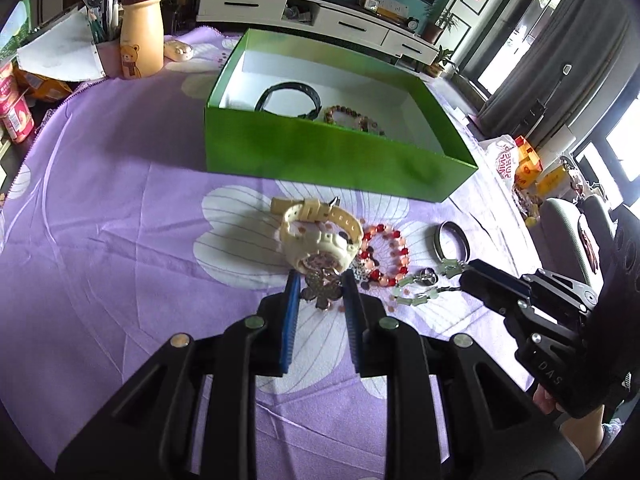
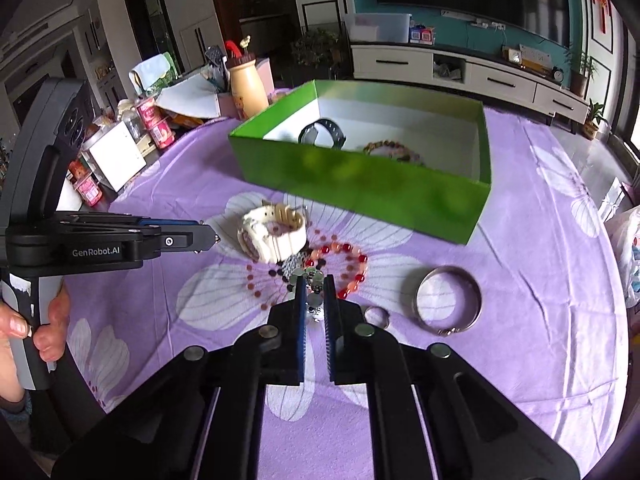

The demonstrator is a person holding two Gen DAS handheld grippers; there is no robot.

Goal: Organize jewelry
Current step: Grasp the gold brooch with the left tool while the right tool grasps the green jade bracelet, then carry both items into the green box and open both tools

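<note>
While the two tongs hang over the worktop (image 1: 120,200), which has a purple cloth with big white flowers on it, each one has a small thing pinched in it. The left tongs (image 1: 321,280) are narrow, and their blue pads squeeze a little flower charm (image 1: 322,292) from both sides. Just past the charm lies a cream watch (image 1: 316,240) on the cloth. The right tongs (image 2: 315,284) are almost closed, and they pinch a pale green bracelet (image 2: 314,300) that dangles between the pads. Near it on the cloth lie a red bead bracelet (image 2: 352,264), a small ring (image 2: 376,316) and a silver bangle (image 2: 448,300). The ring sits between the right tongs and the bangle. Behind all of these stands a green box (image 1: 320,152) with no lid on it. Inside the box are a black watch (image 1: 288,94) and a brown bead bracelet (image 1: 348,114), side by side on the white bottom. The two tongs are close together, both on the near side of the box, with the left one by the cream watch.
</note>
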